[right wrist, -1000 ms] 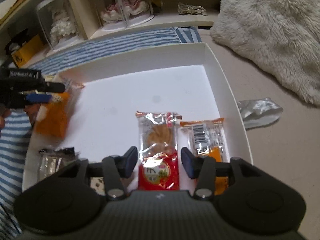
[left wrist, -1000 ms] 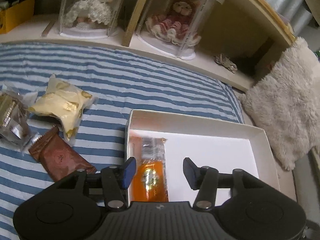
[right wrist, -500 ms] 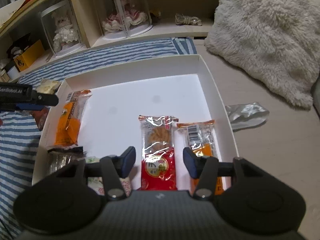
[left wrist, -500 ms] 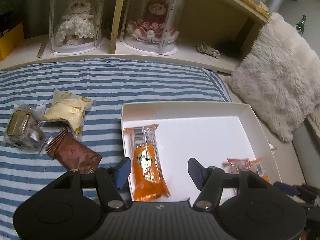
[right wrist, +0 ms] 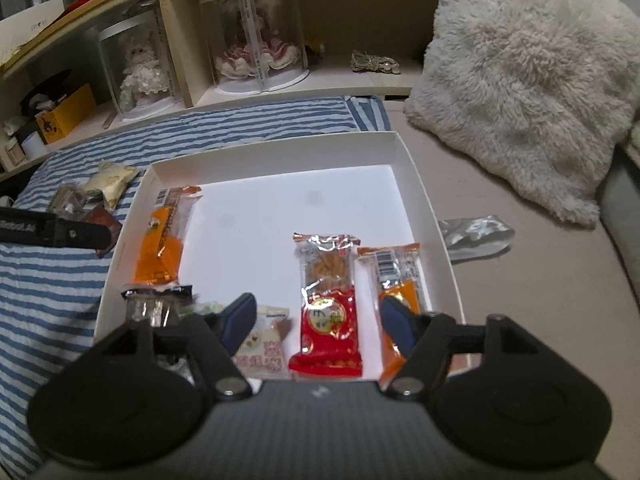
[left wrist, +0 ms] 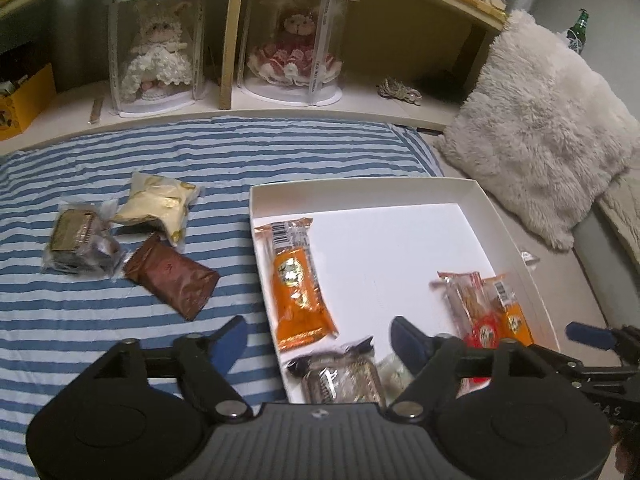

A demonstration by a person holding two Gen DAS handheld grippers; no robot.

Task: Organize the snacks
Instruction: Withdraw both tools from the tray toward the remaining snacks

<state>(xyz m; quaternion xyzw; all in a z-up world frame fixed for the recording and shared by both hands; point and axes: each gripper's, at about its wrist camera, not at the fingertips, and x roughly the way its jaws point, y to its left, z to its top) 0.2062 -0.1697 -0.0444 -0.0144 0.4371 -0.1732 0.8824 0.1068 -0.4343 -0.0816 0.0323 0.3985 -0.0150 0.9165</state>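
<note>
A white box lies on the bed with several wrapped snacks in it. An orange snack lies along its left side, and a red snack and a second orange snack lie on its right. My left gripper hovers over the box's near left corner, its jaws opening with nothing between them. My right gripper hangs above the red snack, its jaws opening and its pads clear of it. A yellow packet, a brown packet and a clear-wrapped cake lie on the striped blanket.
A fluffy cushion stands right of the box, with a silver wrapper on the mattress beside it. A low shelf with two cased dolls runs along the back. A dark clear-wrapped snack and a white-pink packet lie at the box's near edge.
Both grippers have risen and drawn back from the box while their jaws widened. The orange snack now lies free on the box's left side, and the red snack lies free under the right gripper.
</note>
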